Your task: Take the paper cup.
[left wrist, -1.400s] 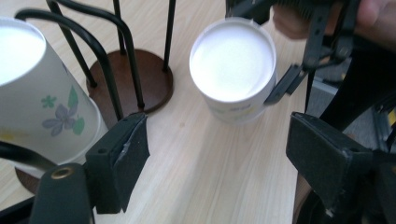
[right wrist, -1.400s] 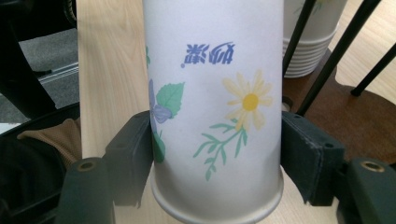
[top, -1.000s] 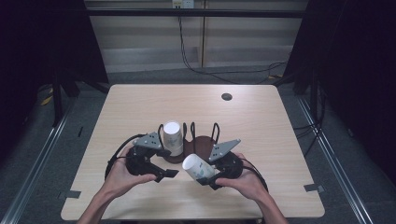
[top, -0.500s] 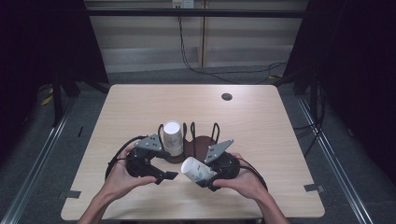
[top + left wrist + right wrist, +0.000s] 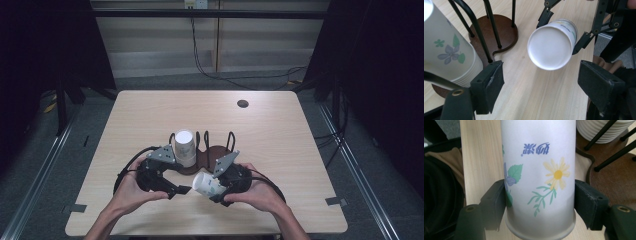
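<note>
Here, at the left of the high view, the left gripper (image 5: 184, 190) rests low over the table (image 5: 300, 150), its jaws apart with nothing between them; they have just been opening wider. That spread looks meant to take the base of the paper cup (image 5: 207, 184) which faces it, since in the left gripper view the cup's white bottom (image 5: 549, 47) floats straight ahead of the two black pads (image 5: 494, 83), clear of both.

Just behind the left gripper stands the stack of cups (image 5: 184, 148), upside down inside the wire holder (image 5: 215, 145), whose dark round base sits on the wood. The upright wires keep the stack from toppling, so one cup can be drawn off at a time.

Further right, the single paper cup lies on its side in the air, between the two grippers, bottom toward the left one. The right gripper (image 5: 216, 191) is clamped on it: in the right gripper view both pads (image 5: 496, 200) press the flowered wall near the rim, one on each side. Gripping it at the rim end leaves the bottom end free, which, I judge, suits a handover or a pull by the other hand.
</note>
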### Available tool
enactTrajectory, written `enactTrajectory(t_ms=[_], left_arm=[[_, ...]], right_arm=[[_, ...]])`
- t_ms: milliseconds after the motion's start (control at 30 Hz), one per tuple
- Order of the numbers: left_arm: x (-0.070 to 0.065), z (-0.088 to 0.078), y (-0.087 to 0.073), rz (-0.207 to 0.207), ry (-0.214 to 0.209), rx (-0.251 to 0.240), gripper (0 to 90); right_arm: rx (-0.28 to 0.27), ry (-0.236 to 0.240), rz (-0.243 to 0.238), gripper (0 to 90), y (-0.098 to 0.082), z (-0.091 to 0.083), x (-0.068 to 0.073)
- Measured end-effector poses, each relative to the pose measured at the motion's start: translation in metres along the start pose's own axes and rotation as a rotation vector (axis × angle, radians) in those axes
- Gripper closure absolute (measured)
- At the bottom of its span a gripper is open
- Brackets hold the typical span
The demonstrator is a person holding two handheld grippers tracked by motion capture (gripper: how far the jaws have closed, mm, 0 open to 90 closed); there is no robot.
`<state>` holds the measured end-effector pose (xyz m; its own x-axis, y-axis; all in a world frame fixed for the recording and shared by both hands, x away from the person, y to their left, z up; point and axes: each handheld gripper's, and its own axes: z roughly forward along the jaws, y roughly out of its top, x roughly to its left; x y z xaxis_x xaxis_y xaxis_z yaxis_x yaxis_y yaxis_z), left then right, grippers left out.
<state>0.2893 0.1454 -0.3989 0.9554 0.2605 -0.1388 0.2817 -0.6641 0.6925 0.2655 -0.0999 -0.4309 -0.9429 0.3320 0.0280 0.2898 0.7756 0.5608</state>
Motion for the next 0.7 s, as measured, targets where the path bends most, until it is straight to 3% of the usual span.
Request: enactTrajectory(t_ms=[67, 233, 333, 700], left_arm=[[-0.0028, 0.0019, -0.0007, 0.015, 0.001, 0.019, 25.9], [-0.0030, 0.0018, -0.0009, 0.021, 0.003, 0.025, 25.6], [-0.0044, 0.0034, 0.0002, 0.054, 0.007, 0.060, 25.4], [-0.0073, 0.0096, 0.0021, 0.069, -0.021, 0.077, 26.4]], right_arm=[[0.017, -0.017, -0.001, 30.4, 0.0017, 0.0027, 0.0012], [0.032, -0.024, 0.000, 30.6, 0.0041, 0.0036, 0.0027], [0.068, -0.026, -0.031, 31.1, 0.0080, 0.0054, 0.0067], [0.097, -0.024, -0.029, 31.8, 0.0058, 0.0059, 0.0100]])
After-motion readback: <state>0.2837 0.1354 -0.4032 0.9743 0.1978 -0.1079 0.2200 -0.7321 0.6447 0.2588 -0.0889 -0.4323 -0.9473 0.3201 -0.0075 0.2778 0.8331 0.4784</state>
